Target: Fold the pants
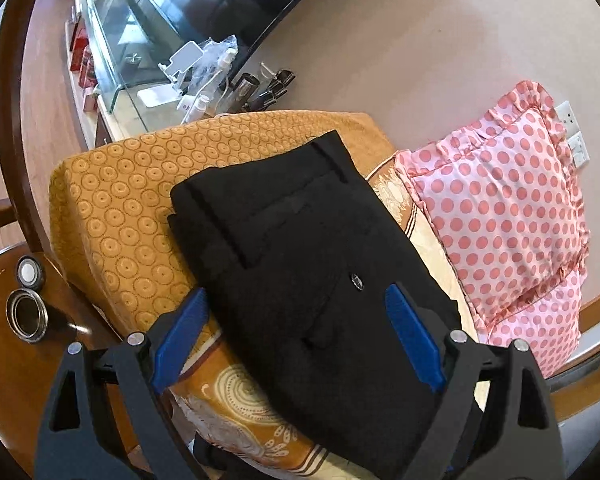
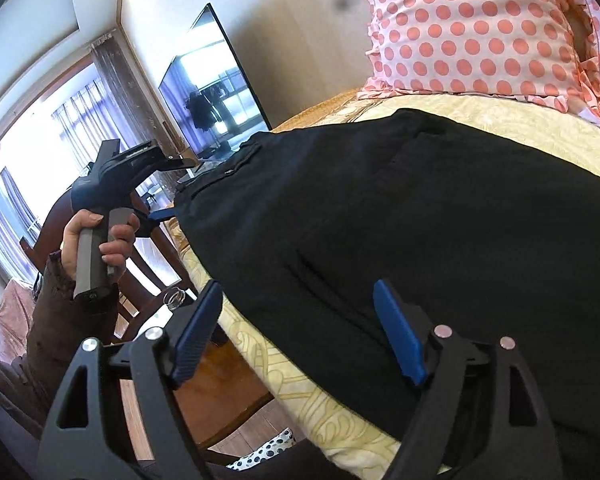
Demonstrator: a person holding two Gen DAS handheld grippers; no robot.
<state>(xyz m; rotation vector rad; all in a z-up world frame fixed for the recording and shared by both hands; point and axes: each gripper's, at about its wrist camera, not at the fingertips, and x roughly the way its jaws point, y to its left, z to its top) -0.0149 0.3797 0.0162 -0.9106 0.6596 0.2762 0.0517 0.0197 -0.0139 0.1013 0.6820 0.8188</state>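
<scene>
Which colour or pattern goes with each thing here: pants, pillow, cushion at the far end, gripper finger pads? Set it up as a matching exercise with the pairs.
Things:
1. pants
2. pillow
3. cushion
4. finger pads of the left gripper

Looks:
A. mustard with a ring pattern
B. plain blue
C. black with a small button
D. pink with darker polka dots

Pairs: 1-C, 2-D, 3-A, 4-B
</scene>
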